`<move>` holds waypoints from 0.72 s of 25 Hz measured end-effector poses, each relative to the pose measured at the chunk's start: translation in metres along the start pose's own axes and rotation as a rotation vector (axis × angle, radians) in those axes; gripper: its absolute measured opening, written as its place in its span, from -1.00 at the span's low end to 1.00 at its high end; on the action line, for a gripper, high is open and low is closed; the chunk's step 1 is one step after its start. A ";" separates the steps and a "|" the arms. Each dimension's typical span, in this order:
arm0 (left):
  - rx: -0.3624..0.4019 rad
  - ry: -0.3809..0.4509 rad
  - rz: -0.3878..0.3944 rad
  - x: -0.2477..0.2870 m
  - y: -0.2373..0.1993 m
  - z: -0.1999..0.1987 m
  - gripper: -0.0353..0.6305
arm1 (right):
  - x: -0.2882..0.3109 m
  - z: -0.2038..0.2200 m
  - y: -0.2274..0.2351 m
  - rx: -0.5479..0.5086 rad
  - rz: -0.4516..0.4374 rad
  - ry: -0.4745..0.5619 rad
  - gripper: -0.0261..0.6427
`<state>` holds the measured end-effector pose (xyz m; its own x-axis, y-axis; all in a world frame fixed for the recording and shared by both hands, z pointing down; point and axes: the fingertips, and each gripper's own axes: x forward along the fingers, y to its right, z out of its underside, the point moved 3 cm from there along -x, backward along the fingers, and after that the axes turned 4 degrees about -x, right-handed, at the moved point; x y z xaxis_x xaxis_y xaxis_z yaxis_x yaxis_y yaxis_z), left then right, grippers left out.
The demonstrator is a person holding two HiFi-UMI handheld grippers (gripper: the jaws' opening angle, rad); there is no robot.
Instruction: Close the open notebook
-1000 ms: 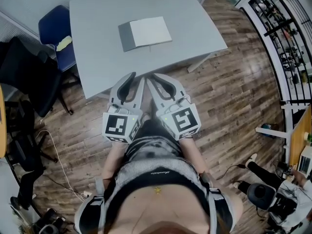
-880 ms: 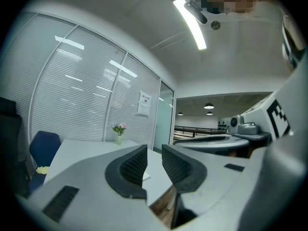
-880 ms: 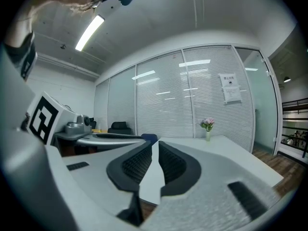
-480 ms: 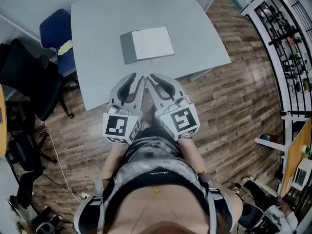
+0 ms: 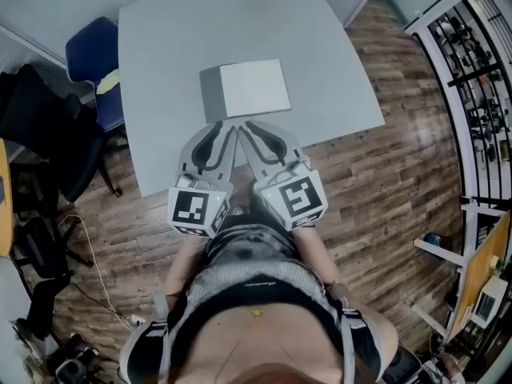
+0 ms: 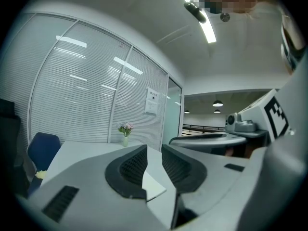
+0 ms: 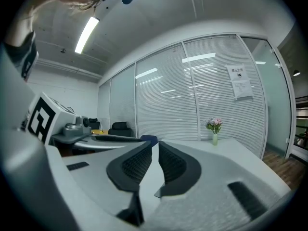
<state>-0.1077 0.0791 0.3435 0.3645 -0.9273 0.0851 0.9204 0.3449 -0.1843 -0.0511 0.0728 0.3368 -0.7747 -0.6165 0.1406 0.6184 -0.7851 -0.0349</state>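
Note:
The open notebook (image 5: 250,88) lies flat on the grey table (image 5: 168,46), a grey cover on its left and a white page on its right. Both grippers are held level, side by side, over the table's near edge. The left gripper (image 5: 226,128) has its tips just short of the notebook's near edge. Its jaws stand a little apart with nothing between them, and a white page corner (image 6: 154,186) shows beyond the left gripper (image 6: 154,150). The right gripper (image 5: 250,126) is next to it, and the right gripper (image 7: 155,149) has a narrow, empty gap.
A blue chair (image 5: 92,54) with a yellow item on its seat stands at the table's left, with black office chairs beyond it. A small vase of flowers (image 6: 125,131) stands at the table's far end. Wooden floor surrounds the table; shelving (image 5: 472,70) is at the right.
Both grippers have advanced together from in front of the table to over its near edge. The notebook now sits much closer to their tips. The jaw gaps look the same.

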 end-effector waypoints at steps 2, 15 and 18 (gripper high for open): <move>-0.011 -0.012 -0.007 0.007 -0.002 0.003 -0.69 | 0.005 0.001 0.007 0.005 -0.007 0.001 -0.79; -0.022 -0.017 -0.063 0.052 -0.011 -0.002 -0.69 | 0.027 0.000 0.054 0.016 -0.050 0.019 -0.79; -0.013 -0.008 -0.085 0.062 -0.010 -0.006 -0.69 | 0.030 -0.003 0.064 0.008 -0.072 0.027 -0.79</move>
<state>-0.0953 0.0177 0.3445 0.2859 -0.9521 0.1084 0.9463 0.2627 -0.1884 -0.0354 0.0033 0.3354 -0.8203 -0.5602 0.1155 0.5622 -0.8268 -0.0176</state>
